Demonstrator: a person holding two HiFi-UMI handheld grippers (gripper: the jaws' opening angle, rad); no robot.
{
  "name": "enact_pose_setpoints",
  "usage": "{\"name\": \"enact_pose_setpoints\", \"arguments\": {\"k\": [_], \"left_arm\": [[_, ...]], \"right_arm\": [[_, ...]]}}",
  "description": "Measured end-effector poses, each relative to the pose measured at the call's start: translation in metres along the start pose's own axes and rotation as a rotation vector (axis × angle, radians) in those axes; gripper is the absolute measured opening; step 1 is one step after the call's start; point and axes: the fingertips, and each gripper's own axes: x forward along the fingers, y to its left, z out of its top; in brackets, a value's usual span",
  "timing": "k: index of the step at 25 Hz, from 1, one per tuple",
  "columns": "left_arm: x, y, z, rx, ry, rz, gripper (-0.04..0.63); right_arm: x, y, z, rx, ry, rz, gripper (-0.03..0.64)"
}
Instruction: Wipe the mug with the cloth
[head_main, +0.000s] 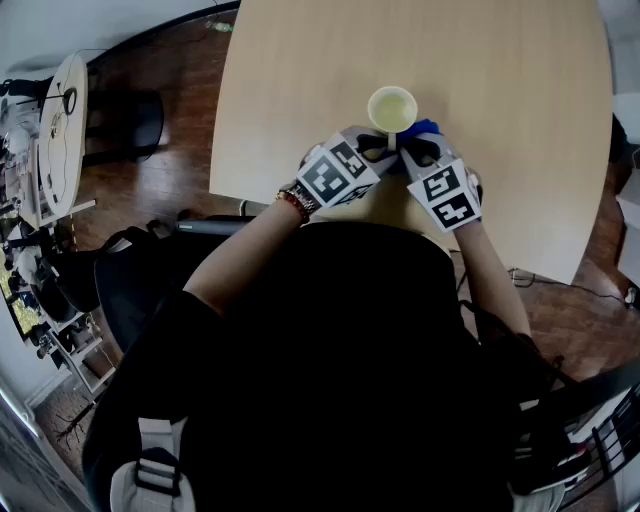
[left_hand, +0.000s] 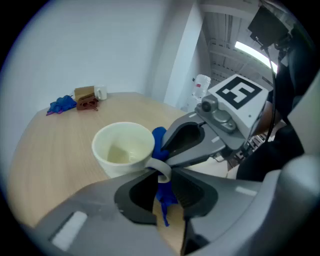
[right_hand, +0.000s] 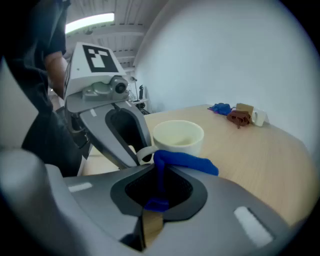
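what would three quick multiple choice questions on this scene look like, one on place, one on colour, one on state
1. Where does the mug stand? A) on the table B) on the floor C) on a chair
2. What colour is the cloth? A) red B) blue C) green
3. How is the right gripper? A) wide open and empty B) shut on the cloth C) shut on a spoon

Answers:
1 A: the head view shows it upright on the pale wood top.
2 B: it is bright blue in both gripper views.
3 B: the right gripper view shows the jaws pinching the cloth.
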Motion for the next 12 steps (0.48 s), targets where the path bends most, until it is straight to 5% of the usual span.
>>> {"name": "enact_pose_setpoints", "arguments": {"k": [5,9,12], "left_arm": [[0.002,0.007,-0.012,0.084,0.071,0.027,0.066],[-0.001,0.009,-0.006,0.017,0.048,0.078,0.069],[-0.002,0.01,-0.003,-0.107,-0.018,0.134,0.072]], "right_arm": [[0.019,-0.007,0.001,0.085,-0.003,0.055,0.038],[0.018,-0.008,0.003,0.088,0.016,0.055,0.038],[0.015,-0.008,0.003,0.102,0.013,0.059,0.038]]}}
